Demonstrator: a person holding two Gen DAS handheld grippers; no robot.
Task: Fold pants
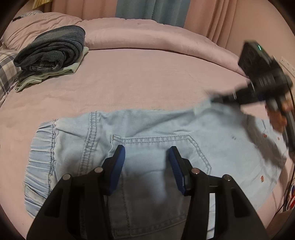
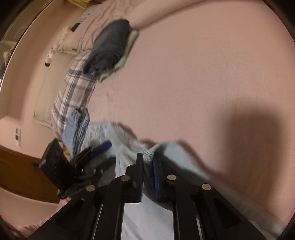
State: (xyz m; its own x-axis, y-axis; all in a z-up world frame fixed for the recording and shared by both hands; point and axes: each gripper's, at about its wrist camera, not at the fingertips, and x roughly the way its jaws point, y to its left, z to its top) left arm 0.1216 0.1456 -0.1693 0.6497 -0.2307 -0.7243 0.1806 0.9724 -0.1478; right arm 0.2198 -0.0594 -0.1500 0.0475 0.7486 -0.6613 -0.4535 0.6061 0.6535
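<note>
Light blue denim pants point(image 1: 151, 133) lie on the pink bed point(image 1: 138, 79), back pocket up, elastic waistband at the left. My left gripper point(image 1: 146, 153) is open, its blue pads spread just above the pocket area. My right gripper point(image 2: 148, 159) is shut on a hemmed edge of the pants point(image 2: 148, 157) and holds that fold lifted off the bed. In the left wrist view the right gripper point(image 1: 217, 99) is blurred at the far right edge of the pants. In the right wrist view the left gripper point(image 2: 97, 149) shows at the left over the pants.
A stack of folded dark jeans point(image 1: 53, 48) on a pale green garment point(image 1: 48, 75) sits at the bed's far left. A plaid pillow point(image 2: 73, 92) lies beside it. A rolled pink duvet point(image 1: 147, 35) runs along the back, with curtains point(image 1: 147, 11) behind.
</note>
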